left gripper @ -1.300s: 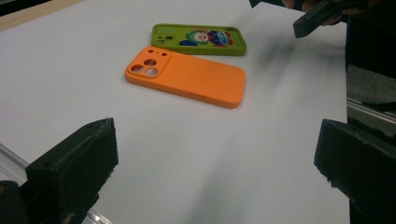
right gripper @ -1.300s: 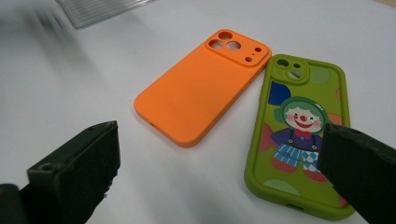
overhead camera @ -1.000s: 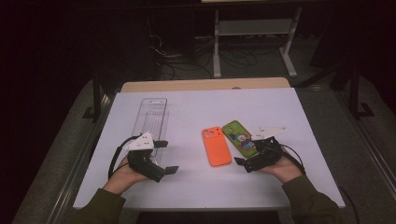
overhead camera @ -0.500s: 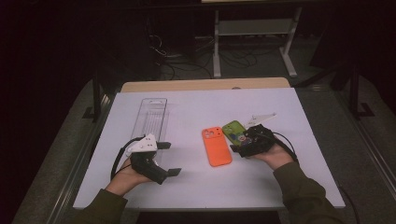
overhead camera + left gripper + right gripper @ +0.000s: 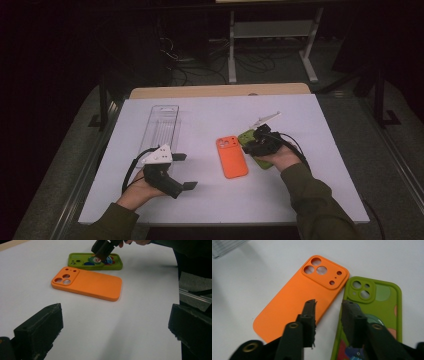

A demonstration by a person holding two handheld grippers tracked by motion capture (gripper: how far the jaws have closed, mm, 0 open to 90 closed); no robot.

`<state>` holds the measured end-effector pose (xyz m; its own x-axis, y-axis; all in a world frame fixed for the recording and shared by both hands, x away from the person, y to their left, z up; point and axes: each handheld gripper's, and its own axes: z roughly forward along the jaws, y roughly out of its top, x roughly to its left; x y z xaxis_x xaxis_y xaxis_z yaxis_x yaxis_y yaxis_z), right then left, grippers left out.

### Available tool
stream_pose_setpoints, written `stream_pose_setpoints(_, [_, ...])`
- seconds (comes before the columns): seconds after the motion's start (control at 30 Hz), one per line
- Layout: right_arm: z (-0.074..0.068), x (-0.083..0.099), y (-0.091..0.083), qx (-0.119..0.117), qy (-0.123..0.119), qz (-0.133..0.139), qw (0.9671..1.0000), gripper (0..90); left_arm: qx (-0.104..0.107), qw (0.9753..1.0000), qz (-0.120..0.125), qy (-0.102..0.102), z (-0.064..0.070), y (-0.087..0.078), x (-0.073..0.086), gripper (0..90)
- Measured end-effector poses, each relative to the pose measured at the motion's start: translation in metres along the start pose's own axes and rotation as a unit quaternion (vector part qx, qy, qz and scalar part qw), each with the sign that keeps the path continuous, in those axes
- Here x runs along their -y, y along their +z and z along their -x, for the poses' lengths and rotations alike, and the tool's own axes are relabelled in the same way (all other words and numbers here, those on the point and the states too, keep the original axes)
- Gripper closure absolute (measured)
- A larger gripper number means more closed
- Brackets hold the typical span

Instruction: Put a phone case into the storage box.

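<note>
Straddling the green phone case's (image 5: pixel 372 322) near edge to grip it, the right gripper (image 5: pixel 328 306) has fingers partly open and empty, while the left gripper (image 5: pixel 182 171) waits wide open on the counter (image 5: pixel 310 200).

On the table (image 5: pixel 300 200), the plain phone case (image 5: pixel 232 156) is the landmark: the patterned case (image 5: pixel 248 138) lies just right of it (edges nearly touching), the clear tray (image 5: pixel 162 126) well left, the left tongs (image 5: pixel 184 171) front-left.

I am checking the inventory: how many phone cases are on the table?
2. The orange phone case lies flat mid-table; the green phone case lies just to its right, under the right gripper. None seems hidden.
</note>
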<state>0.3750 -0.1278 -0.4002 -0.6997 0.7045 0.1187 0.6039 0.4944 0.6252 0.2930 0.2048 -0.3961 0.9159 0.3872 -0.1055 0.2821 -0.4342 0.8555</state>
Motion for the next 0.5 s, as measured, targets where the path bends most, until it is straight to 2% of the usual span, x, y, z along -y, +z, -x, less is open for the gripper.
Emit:
stream_pose_setpoints(0.03, [-0.001,-0.003,0.004,-0.001,-0.001,-0.008,1.0000,71.3,0.001,1.0000,-0.003,0.006,0.000,0.001,0.000,0.0])
stream_pose_setpoints(0.07, [-0.001,-0.003,0.004,-0.001,-0.001,-0.008,1.0000,71.3,0.001,1.0000,-0.003,0.006,0.000,0.001,0.000,0.0])
stream_pose_setpoints(0.1, [-0.001,-0.006,0.010,-0.004,0.000,-0.013,0.9999,77.1,0.002,1.0000,-0.003,0.003,0.001,0.004,0.000,0.0])
stream_pose_setpoints(0.2, [-0.001,-0.008,0.015,-0.004,0.001,-0.020,0.9998,80.8,0.004,1.0000,-0.002,0.003,0.001,0.006,0.000,0.0])
stream_pose_setpoints(0.27, [0.000,-0.011,0.021,-0.001,0.005,-0.027,0.9996,86.6,0.004,1.0000,-0.001,0.002,0.002,0.008,0.000,0.0])
stream_pose_setpoints(0.5, [0.005,-0.017,0.034,0.004,0.014,-0.038,0.9992,88.6,0.009,0.9999,-0.006,0.006,0.004,0.010,0.000,0.0])
